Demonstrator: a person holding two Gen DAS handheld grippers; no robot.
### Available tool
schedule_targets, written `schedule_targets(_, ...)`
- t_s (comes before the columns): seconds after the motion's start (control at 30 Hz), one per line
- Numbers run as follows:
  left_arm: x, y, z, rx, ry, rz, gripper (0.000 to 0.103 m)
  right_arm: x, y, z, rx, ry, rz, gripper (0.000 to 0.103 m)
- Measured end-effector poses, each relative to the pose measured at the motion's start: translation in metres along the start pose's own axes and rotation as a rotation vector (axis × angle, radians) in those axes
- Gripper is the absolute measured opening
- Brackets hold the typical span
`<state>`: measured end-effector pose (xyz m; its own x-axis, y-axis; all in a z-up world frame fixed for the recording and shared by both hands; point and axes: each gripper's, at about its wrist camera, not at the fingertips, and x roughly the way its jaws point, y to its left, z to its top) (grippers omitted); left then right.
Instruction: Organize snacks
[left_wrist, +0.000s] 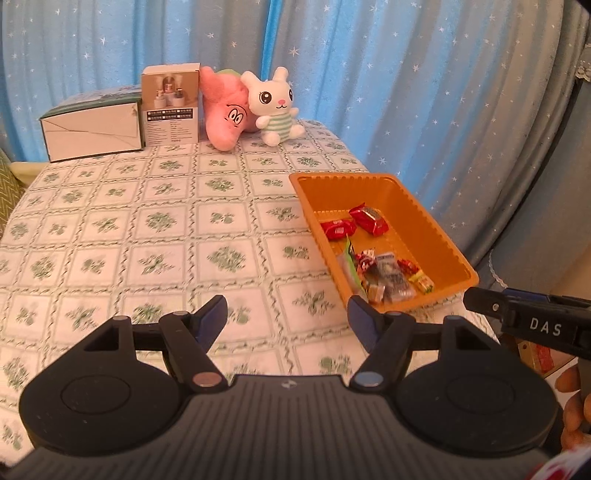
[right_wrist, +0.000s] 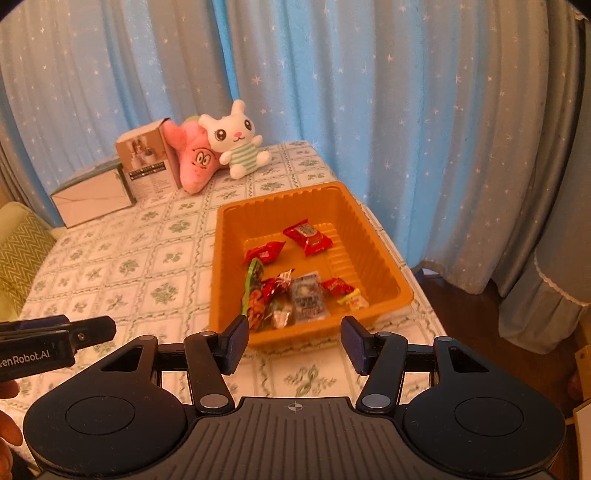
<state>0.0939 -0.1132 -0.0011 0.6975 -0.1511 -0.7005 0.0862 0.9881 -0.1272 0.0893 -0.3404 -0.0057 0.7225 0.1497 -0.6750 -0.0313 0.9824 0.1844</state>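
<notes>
An orange plastic tray (left_wrist: 436, 221) (right_wrist: 373, 229) sits at the right edge of the table and holds several wrapped snacks. Two red packets (left_wrist: 369, 219) (right_wrist: 308, 236) lie toward its far end, and a pile of mixed wrappers (left_wrist: 384, 275) (right_wrist: 291, 299) fills its near end. My left gripper (left_wrist: 286, 317) hovers open over the tablecloth, left of the tray's near corner, with nothing between its fingers. My right gripper (right_wrist: 293, 341) hangs open just before the tray's near wall, empty as well. Each gripper's side shows in the other's view.
A floral tablecloth (left_wrist: 147, 240) covers the table. At the far end stand a white box (left_wrist: 92, 129), a taller carton (left_wrist: 170, 107), a pink plush (left_wrist: 225, 110) and a white rabbit plush (left_wrist: 275, 107). Blue starred curtains hang behind. The floor drops off right of the tray.
</notes>
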Motion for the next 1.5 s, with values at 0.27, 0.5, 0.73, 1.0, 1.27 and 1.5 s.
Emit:
schedule_targets(0.27,-0.036,0.004,-0.022,-0.008,-0.004,0.024,0.069,-0.040,0.015,-0.027,-0.027,-0.032,0.011,0.056)
schedule_targets(0.5,-0.063,0.001,-0.044,-0.017,-0.018,0.021,0.069,-0.074,0.026,-0.043,-0.043,-0.058,0.004,0.056)
schedule_targets(0.73,-0.088,0.002,-0.060,-0.020,-0.041,0.020,0.068,-0.090,0.033,-0.058,-0.047,-0.033,-0.013,0.056)
schedule_targets(1.0,-0.111,0.007,-0.074,-0.041,-0.055,0.017,0.067,-0.103,0.042,-0.066,-0.055,-0.020,-0.004,0.056)
schedule_targets(1.27,-0.128,0.005,-0.078,-0.014,-0.085,0.026,0.067,-0.115,0.056,-0.075,-0.089,-0.024,0.022,0.056)
schedule_targets(1.5,-0.130,0.003,-0.079,-0.007,-0.087,0.021,0.067,-0.119,0.061,-0.076,-0.092,-0.033,0.031,0.056)
